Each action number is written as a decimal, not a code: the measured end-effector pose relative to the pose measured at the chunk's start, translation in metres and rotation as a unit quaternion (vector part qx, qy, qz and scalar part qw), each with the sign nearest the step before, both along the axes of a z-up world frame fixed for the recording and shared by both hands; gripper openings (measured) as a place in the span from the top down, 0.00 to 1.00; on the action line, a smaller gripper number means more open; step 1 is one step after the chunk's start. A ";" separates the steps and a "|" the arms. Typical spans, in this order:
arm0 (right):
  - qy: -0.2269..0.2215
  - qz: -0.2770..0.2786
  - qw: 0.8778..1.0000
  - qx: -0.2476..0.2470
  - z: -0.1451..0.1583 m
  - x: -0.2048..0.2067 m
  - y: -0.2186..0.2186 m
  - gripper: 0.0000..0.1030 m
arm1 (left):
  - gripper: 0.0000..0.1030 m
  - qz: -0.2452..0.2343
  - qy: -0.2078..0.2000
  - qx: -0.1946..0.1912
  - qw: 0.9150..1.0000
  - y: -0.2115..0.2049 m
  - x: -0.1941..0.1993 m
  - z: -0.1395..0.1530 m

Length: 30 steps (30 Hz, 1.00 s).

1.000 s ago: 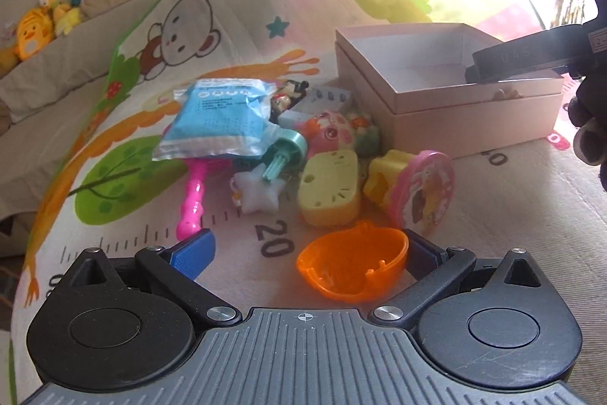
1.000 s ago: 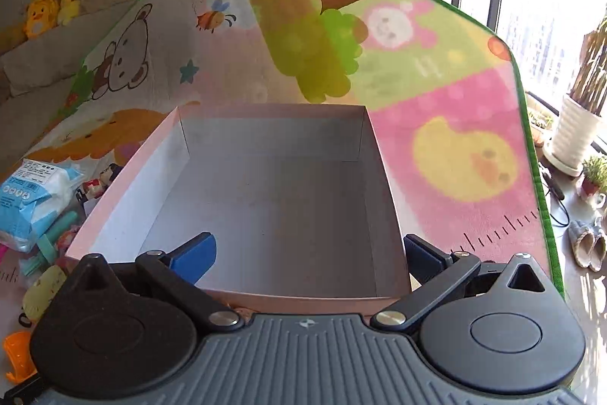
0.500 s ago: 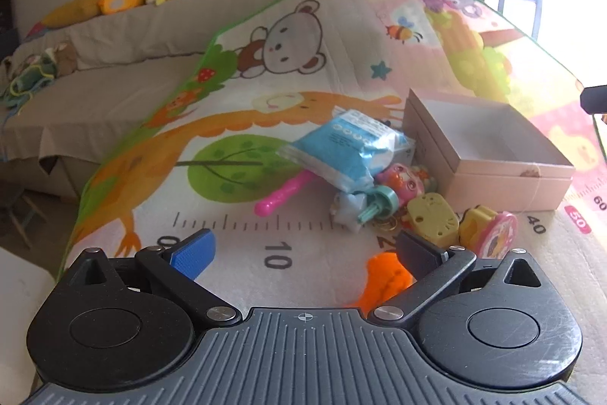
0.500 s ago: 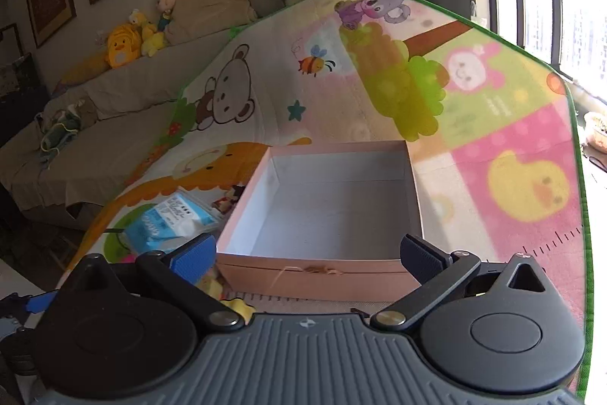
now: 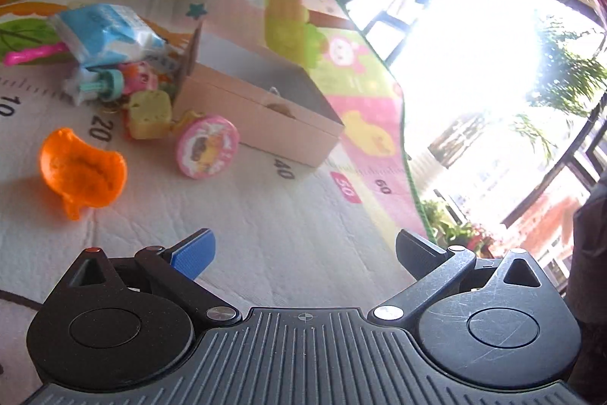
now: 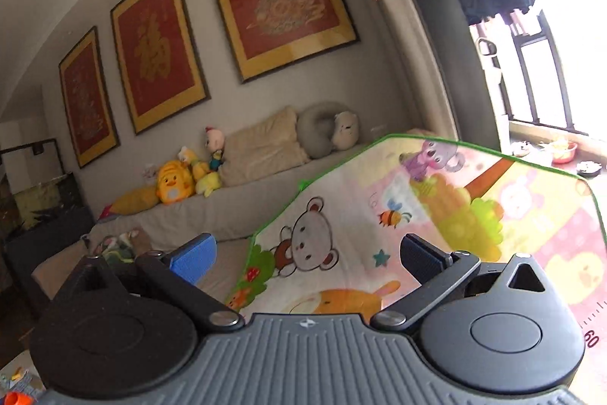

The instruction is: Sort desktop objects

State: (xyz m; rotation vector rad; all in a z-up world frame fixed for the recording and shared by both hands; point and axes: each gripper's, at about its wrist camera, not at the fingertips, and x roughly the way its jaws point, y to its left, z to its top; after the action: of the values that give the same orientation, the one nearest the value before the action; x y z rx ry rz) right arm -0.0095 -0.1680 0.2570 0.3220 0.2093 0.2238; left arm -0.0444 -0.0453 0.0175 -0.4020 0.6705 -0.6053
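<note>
The left gripper hung over the play mat with its fingers spread wide and nothing between them, the pink cardboard box ahead, its inside shadowed and hard to read. Left of the box sat the round pink toy, yellow toy, orange shell and blurred blue tissue pack. The right gripper, fingers likewise spread and bare, faced the sofa; the box was out of its view.

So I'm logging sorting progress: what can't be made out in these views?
- Box floor, left wrist view: hidden by its near wall.
- Toys behind the tissue pack: overlapped, blurred.
- Right wrist view: aimed at the sofa; box and toys out of frame.
- Window: overexposed.
</note>
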 end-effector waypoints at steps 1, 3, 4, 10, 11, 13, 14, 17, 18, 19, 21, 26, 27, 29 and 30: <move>0.003 -0.015 1.000 0.017 0.004 0.004 -0.011 0.00 | 0.00 -0.030 -0.006 0.001 1.000 -0.011 -0.003 -0.004; 0.010 -0.031 0.999 0.038 0.008 0.014 -0.028 0.00 | 0.00 -0.083 -0.006 0.043 0.996 -0.026 -0.006 -0.004; 0.008 -0.042 0.998 0.036 0.009 0.017 -0.035 0.00 | 0.00 -0.090 -0.013 0.074 0.993 -0.026 -0.008 0.001; 0.005 -0.085 0.996 -0.006 -0.005 0.025 -0.063 0.00 | 0.00 0.041 -0.073 0.191 0.978 0.084 -0.034 0.062; 0.008 -0.085 0.996 -0.011 -0.011 0.026 -0.064 0.00 | 0.00 0.068 -0.075 0.207 0.973 0.104 -0.036 0.073; 0.012 -0.076 0.997 -0.030 -0.025 0.026 -0.056 0.00 | 0.00 0.135 -0.098 0.245 0.955 0.145 -0.043 0.101; 0.018 -0.065 0.997 -0.040 -0.033 0.027 -0.050 0.00 | 0.00 0.174 -0.116 0.267 0.941 0.163 -0.046 0.116; 0.035 -0.037 0.996 -0.066 -0.051 0.032 -0.023 0.00 | 0.00 0.290 -0.167 0.333 0.881 0.202 -0.056 0.158; 0.037 -0.029 0.996 -0.078 -0.056 0.032 -0.012 0.00 | 0.00 0.329 -0.187 0.359 0.853 0.211 -0.061 0.174; 0.039 -0.020 0.995 -0.088 -0.060 0.032 -0.001 0.00 | 0.00 0.358 -0.203 0.375 0.830 0.217 -0.065 0.187; 0.045 0.010 0.994 -0.095 -0.065 0.028 0.018 0.00 | 0.00 0.386 -0.222 0.375 0.813 0.222 -0.074 0.206; 0.068 0.036 0.994 -0.075 -0.071 0.031 0.010 0.00 | 0.00 0.331 -0.184 0.278 0.883 0.222 -0.064 0.202; 0.071 0.029 0.994 -0.082 -0.074 0.033 0.003 0.00 | 0.00 0.316 -0.168 0.261 0.896 0.222 -0.058 0.196; 0.080 0.019 0.992 -0.098 -0.082 0.037 -0.012 0.00 | 0.00 0.305 -0.144 0.242 0.910 0.221 -0.047 0.185; 0.083 0.020 0.990 -0.108 -0.087 0.037 -0.019 0.00 | 0.00 0.303 -0.136 0.236 0.913 0.222 -0.044 0.178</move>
State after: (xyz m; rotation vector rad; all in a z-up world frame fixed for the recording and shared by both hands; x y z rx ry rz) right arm 0.0277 -0.1874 0.1697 0.1212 0.4023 0.2108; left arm -0.0887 0.1763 0.1960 -0.0525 0.3701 0.1027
